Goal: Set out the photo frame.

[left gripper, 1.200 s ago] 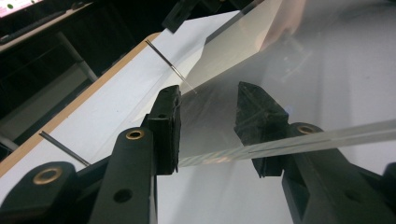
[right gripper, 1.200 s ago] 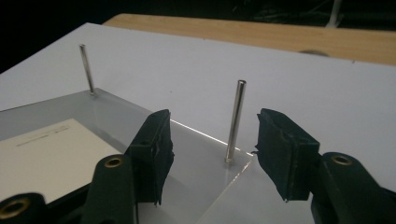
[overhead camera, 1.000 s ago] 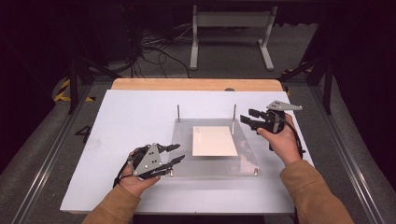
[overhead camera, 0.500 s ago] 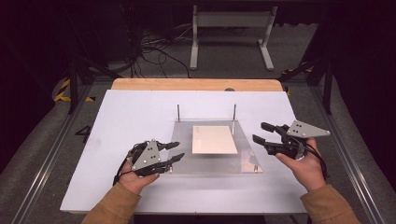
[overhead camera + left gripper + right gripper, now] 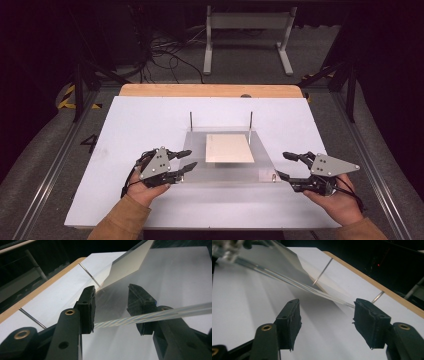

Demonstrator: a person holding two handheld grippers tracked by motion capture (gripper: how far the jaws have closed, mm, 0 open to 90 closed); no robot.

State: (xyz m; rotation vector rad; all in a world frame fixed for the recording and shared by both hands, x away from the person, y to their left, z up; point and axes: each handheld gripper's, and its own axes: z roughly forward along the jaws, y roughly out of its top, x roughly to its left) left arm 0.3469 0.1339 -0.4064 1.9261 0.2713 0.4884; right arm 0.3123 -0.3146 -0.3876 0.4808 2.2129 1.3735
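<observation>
The left gripper (image 5: 186, 168) sits at the near left corner of the clear acrylic plate (image 5: 225, 172), which lies on the white board (image 5: 130, 125) in the middle of the table. Its jaws stand partly apart with the plate's near edge running between them; in the left gripper view the edge (image 5: 120, 322) crosses the gap and meets both pads, so the plate looks lightly grasped there, though how firmly it is pinched cannot be told.

The right gripper (image 5: 284, 166) is just beside the plate's near right corner, held off the board in the person's right hand (image 5: 337, 200). Its jaws have just been opening and now stand wide, with nothing between them; in the right gripper view only bare white board lies in the gap.

A tan card (image 5: 228, 148) rests on the plate, and two thin metal pins (image 5: 191, 120) stand upright at its far edge.
</observation>
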